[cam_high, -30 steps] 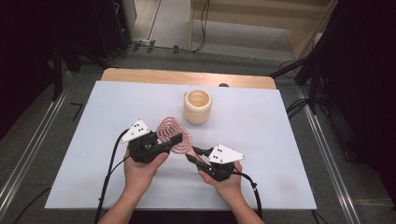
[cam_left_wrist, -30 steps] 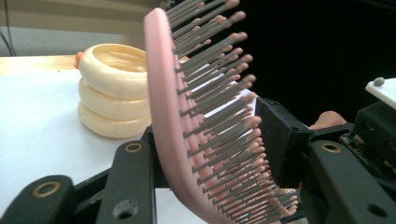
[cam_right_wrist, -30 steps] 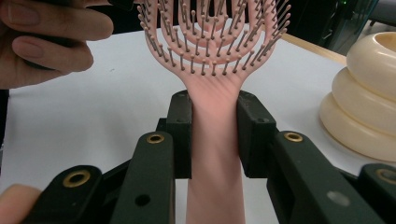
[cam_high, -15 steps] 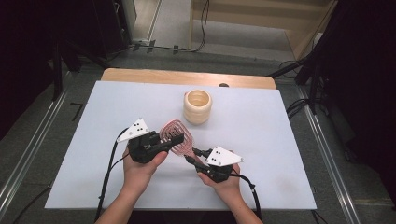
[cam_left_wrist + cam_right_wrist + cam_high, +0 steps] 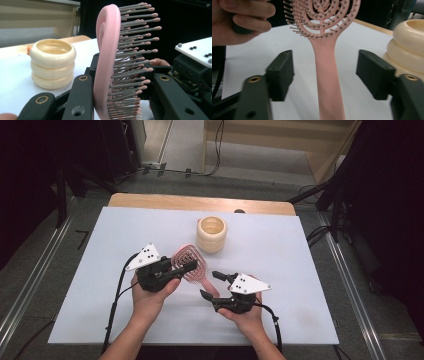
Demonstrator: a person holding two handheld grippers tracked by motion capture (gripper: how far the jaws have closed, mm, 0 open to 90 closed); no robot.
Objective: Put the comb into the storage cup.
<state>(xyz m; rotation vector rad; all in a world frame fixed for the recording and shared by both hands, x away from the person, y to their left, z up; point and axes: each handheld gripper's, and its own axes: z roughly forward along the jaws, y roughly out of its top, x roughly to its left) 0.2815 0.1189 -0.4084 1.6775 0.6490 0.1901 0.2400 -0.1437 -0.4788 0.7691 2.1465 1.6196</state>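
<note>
Left gripper view has the left gripper (image 5: 117,100) clamped across the pink hairbrush (image 5: 107,62) head, held near the table's middle. Right gripper (image 5: 324,75), jaws just opened wide, straddles the handle untouching; the brush could pivot and drop, bristles giving.

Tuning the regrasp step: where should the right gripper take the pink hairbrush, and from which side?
Take the handle, not the bristled head. It is a narrow, flat, bare stem, and the head is taken already: the left gripper is shut on the pink hairbrush there. The right gripper has just opened and straddles the handle, so close from the handle end, one of the fingers on either edge.
</note>
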